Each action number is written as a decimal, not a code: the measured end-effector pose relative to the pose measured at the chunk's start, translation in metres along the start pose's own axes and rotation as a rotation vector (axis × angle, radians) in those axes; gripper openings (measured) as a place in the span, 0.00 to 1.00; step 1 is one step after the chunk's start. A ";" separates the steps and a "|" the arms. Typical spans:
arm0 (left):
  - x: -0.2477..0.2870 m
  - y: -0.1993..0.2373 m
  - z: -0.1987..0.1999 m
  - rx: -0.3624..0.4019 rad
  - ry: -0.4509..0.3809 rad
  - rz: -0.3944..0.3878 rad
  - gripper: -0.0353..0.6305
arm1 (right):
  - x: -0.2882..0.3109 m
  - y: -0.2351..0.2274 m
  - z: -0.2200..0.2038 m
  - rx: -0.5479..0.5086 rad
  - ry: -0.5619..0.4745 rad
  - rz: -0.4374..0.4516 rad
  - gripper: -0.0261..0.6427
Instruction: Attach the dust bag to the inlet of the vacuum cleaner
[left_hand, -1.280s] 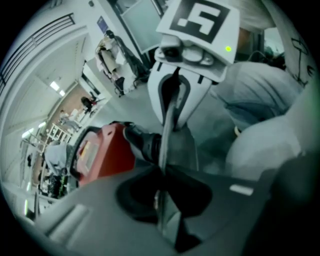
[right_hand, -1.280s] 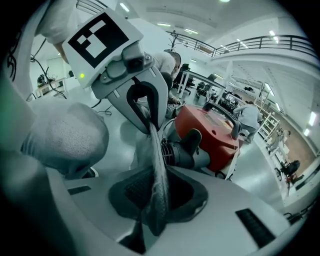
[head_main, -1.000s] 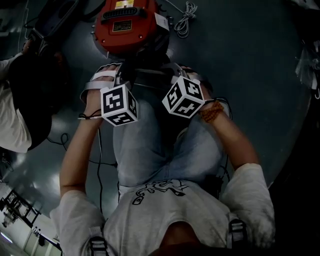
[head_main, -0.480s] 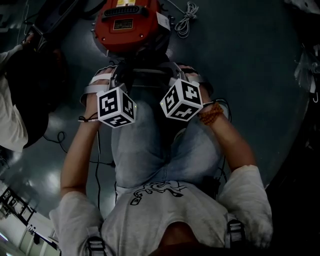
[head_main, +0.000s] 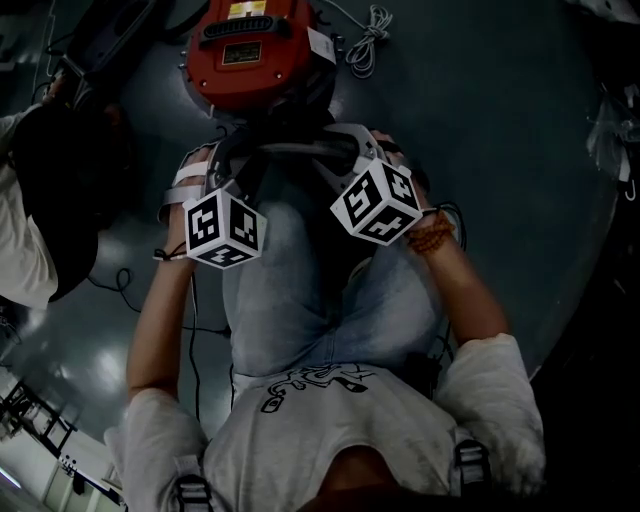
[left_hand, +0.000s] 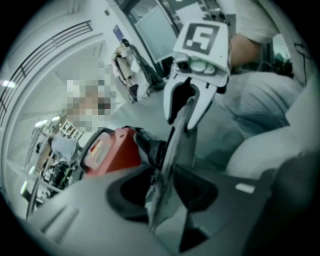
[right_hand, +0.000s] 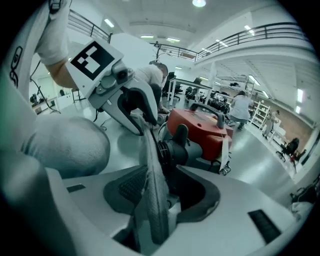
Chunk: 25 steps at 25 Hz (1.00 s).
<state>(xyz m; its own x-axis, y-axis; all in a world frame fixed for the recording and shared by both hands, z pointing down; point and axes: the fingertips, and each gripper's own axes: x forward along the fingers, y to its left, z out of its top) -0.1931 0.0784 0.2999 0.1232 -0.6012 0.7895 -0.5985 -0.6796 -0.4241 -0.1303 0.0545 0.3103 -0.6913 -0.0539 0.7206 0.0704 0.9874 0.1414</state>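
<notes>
The red vacuum cleaner (head_main: 250, 55) stands on the floor ahead of the person's knees. Its black inlet (right_hand: 175, 147) points toward me. A grey dust bag (right_hand: 152, 170) stretches edge-on between both grippers, just in front of the inlet (left_hand: 150, 147). My left gripper (head_main: 232, 165) and right gripper (head_main: 335, 150) face each other below the vacuum. The left gripper (left_hand: 162, 195) jaws are opening, with the bag's edge (left_hand: 180, 145) loose in the gap. The right gripper (right_hand: 162, 192) jaws are opening too, the bag lying between them unpressed. Each gripper view shows the opposite gripper at the bag's far end.
A coiled white cable (head_main: 368, 40) lies right of the vacuum. Another person (head_main: 30, 230) crouches at the left. The operator's jeans-clad knees (head_main: 300, 290) sit directly under the grippers. People and shelving stand far back in the hall (right_hand: 242, 107).
The left gripper has rolled, and its marker cube has shifted left and down. The fingers of both grippers stand wider apart than before. The vacuum has not moved.
</notes>
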 end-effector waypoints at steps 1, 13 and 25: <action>-0.007 0.002 0.002 -0.043 -0.028 0.006 0.27 | -0.009 -0.003 -0.002 0.036 -0.018 -0.009 0.26; -0.067 0.034 0.071 -0.562 -0.409 0.175 0.06 | -0.093 -0.020 0.048 0.435 -0.410 -0.144 0.08; -0.065 0.049 0.063 -0.913 -0.606 0.251 0.06 | -0.070 -0.018 0.049 0.604 -0.557 -0.208 0.06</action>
<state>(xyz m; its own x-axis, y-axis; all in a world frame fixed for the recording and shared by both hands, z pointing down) -0.1810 0.0575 0.2003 0.1334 -0.9517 0.2764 -0.9854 -0.0976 0.1397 -0.1184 0.0479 0.2241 -0.9122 -0.3185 0.2577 -0.3840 0.8839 -0.2671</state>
